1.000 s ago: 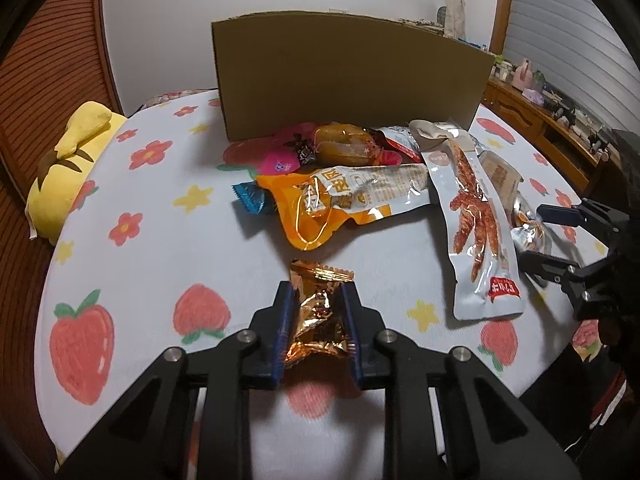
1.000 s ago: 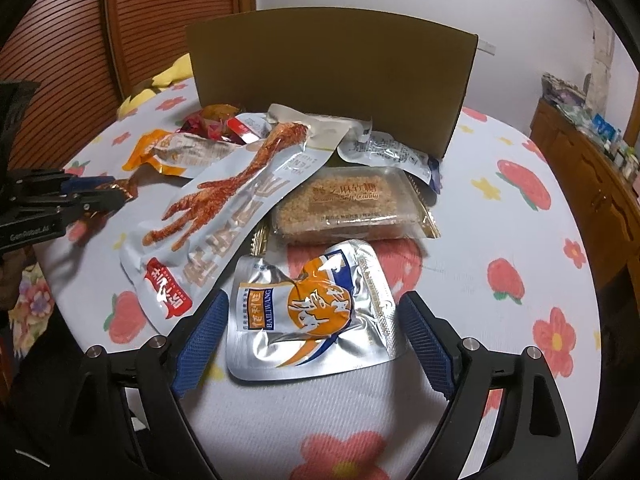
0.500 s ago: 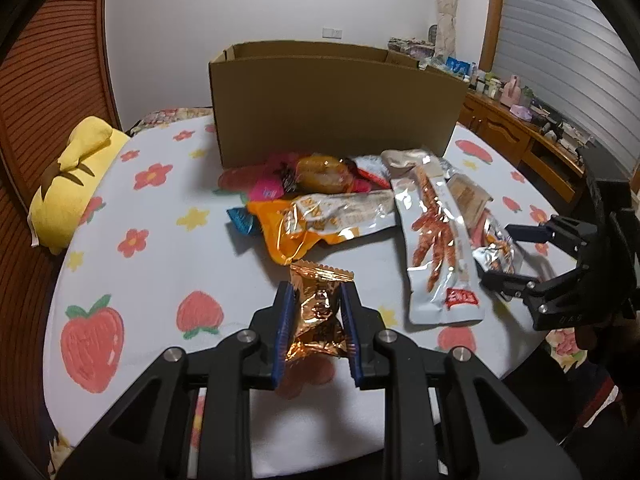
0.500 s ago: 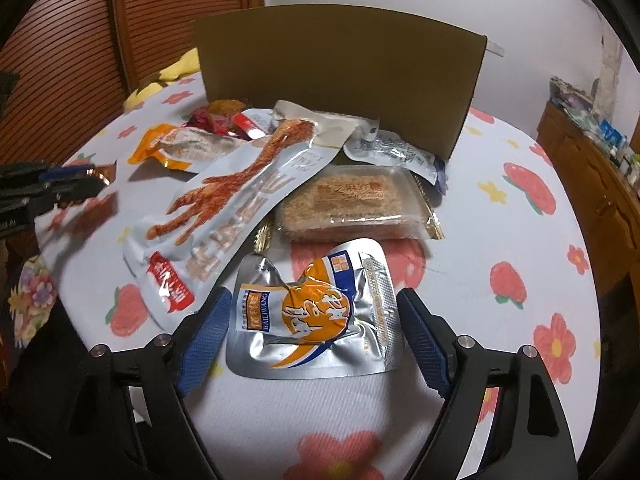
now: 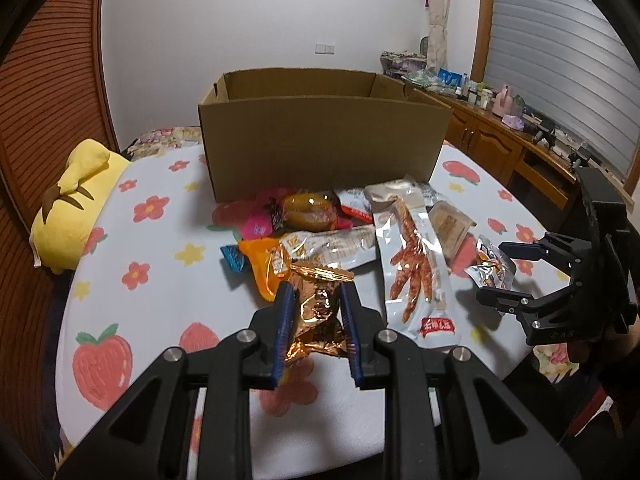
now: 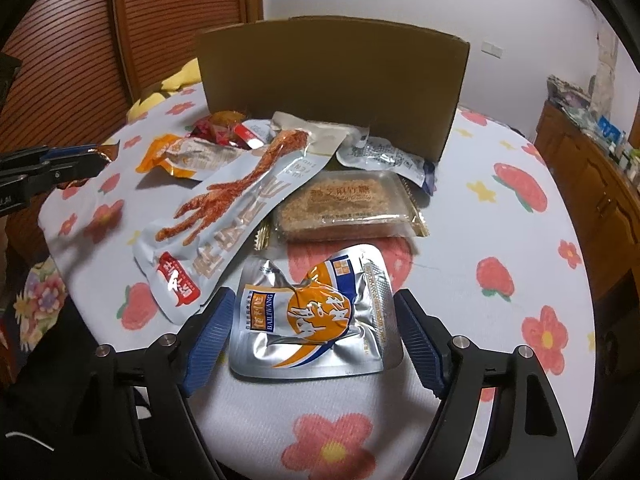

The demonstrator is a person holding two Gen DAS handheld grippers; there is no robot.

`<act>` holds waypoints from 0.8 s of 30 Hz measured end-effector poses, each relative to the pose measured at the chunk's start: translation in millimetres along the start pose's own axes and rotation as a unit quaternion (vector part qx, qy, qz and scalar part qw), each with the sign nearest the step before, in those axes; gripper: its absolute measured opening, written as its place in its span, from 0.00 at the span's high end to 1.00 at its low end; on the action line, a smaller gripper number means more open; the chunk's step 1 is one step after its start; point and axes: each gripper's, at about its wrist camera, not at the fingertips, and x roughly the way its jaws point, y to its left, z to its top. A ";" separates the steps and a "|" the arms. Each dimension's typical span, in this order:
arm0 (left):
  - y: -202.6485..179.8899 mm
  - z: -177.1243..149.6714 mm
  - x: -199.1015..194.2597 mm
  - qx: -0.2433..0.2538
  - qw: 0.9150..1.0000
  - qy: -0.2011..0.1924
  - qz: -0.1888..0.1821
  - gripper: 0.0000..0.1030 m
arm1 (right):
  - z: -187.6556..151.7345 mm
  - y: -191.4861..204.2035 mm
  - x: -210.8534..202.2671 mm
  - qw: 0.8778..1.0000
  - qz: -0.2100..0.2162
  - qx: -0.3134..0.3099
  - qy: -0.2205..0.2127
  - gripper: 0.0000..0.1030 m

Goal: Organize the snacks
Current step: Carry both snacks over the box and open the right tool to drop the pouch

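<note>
My left gripper [image 5: 316, 328] is shut on a crinkled gold foil snack packet [image 5: 318, 312] and holds it above the table. An open cardboard box [image 5: 320, 136] stands beyond the snack pile. My right gripper [image 6: 308, 340] is open, its blue pads either side of a silver and orange pouch [image 6: 312, 316] that lies flat on the cloth. It also shows in the left wrist view [image 5: 496, 276], open over that pouch [image 5: 490, 268]. A long chicken-foot pack [image 6: 228, 208], a clear-wrapped brown cake [image 6: 344, 204] and an orange pack [image 6: 180, 152] lie in the pile.
The round table [image 5: 152, 280] has a white cloth with strawberries and flowers. A yellow plush [image 5: 76, 200] sits at its left edge. A wooden sideboard [image 5: 500, 140] with clutter stands at the right. A wooden slatted wall [image 6: 80, 40] is behind.
My left gripper has lifted with the gold packet, and the box's open top has come into view. My right gripper has stayed open around the silver pouch.
</note>
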 end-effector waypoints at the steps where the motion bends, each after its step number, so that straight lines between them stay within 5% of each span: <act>1: -1.0 1.6 -1.0 0.001 1.000 -0.002 0.000 0.78 | 1.3 -0.1 -2.7 1.000 -0.001 0.000 -0.004 0.20; 11: -4.2 30.1 -6.9 0.009 1.000 -0.024 -0.001 0.78 | 28.1 -0.9 -36.0 0.999 -0.003 -0.010 -0.050 0.20; 24: 9.7 98.2 2.3 0.030 0.998 -0.054 0.010 0.78 | 105.0 -7.8 -67.3 0.991 0.002 -0.037 -0.131 0.20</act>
